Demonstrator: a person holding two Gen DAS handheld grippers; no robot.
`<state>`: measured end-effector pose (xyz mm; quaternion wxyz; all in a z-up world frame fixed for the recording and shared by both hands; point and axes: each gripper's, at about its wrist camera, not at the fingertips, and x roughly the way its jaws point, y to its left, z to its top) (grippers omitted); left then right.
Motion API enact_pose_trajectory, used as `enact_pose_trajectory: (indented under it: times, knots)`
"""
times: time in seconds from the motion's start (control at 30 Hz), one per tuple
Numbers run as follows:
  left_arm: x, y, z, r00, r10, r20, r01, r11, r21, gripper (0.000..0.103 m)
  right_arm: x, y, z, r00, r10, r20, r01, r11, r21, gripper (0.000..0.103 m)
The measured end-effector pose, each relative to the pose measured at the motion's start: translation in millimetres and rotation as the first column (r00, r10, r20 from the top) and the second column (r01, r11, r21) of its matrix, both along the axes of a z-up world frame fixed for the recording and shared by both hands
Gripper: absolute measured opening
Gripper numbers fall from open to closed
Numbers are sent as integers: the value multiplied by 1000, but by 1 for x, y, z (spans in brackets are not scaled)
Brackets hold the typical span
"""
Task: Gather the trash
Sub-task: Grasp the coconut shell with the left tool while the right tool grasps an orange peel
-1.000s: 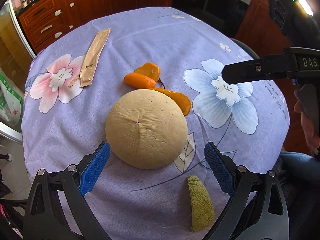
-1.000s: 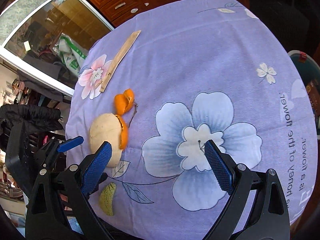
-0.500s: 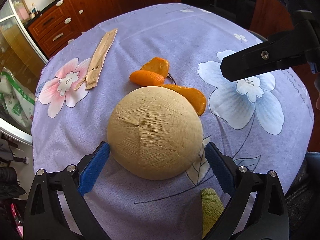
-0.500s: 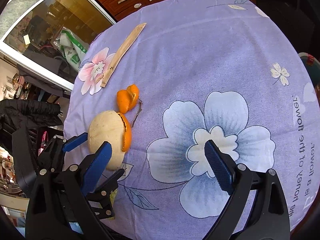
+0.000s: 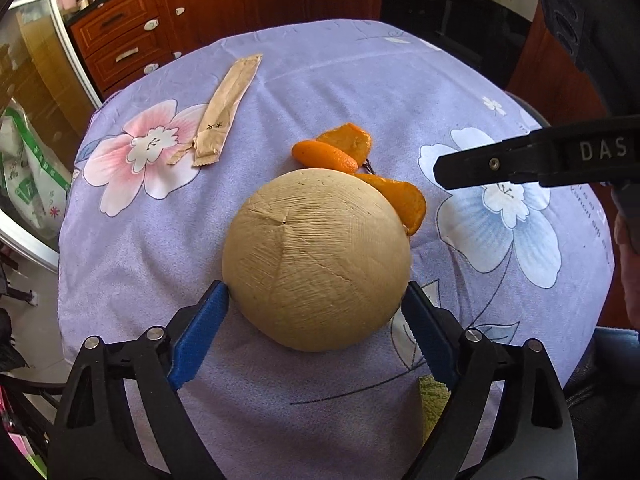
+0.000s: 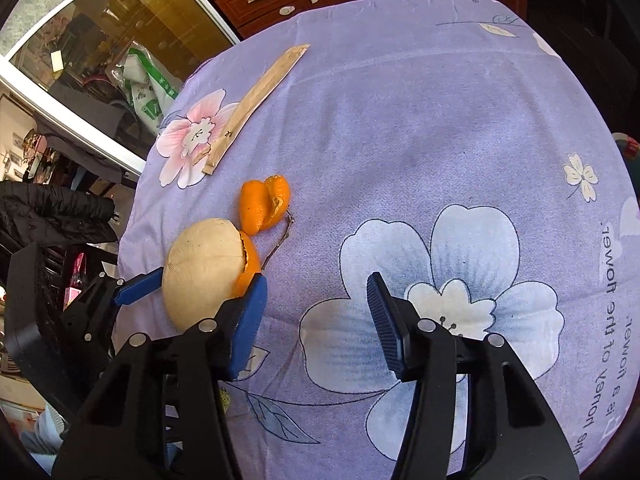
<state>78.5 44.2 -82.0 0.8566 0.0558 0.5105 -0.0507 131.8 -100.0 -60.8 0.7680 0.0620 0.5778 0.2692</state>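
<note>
The left claw stands spread wide, its blue pads flanking the round tan fibrous rind dome on the lilac flowered tabletop, seemingly just touching its sides. To grip well, push a little deeper past the widest part before squeezing, or it may slip out. Curled orange peels lie just behind. The right claw hovers nearby, parted and empty.

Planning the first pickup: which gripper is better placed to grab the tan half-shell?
Left. Its jaws already flank the tan half-shell; the right gripper hovers open over bare cloth beside it.
</note>
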Motion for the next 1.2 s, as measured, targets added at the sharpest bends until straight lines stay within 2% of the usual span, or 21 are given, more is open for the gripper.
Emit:
enact_pose_trajectory:
  times: [0.4,0.67,0.7,0.73,0.77,0.83,0.9,0.97,1.03,1.2]
  knots:
    - [4,48,34,996,63,64,-59,996,-73,84,-1,21,1,999,49,-4,-49,998,-31,51]
    - [17,70,43,989,107,100,-101,993,-62,84,0,33,2,998,68,-6,-68,997,-43,51]
    - [19,73,42,989,113,100,-107,993,-58,81,0,34,2,997,71,-8,-71,996,-45,51]
    - [22,75,41,988,120,98,-115,992,-55,69,0,35,1,997,74,-9,-74,996,-47,51]
    - [25,79,39,988,127,91,-122,991,-61,62,0,36,1,997,77,-9,-77,996,-48,49]
    - [32,88,37,986,148,75,-142,986,-84,27,1,40,-1,996,82,-16,-83,995,-47,42]
    - [40,96,35,983,169,69,-162,982,-96,20,2,42,-2,996,88,-18,-89,995,-47,33]
    - [49,103,32,982,178,55,-171,978,-116,9,2,44,-4,995,93,-25,-94,995,-43,32]
    - [55,112,29,980,194,33,-187,969,-160,6,2,46,-5,995,96,-27,-97,994,-44,32]
    - [55,128,23,973,227,-32,-228,942,-248,5,2,50,-8,994,102,-35,-103,994,-44,32]
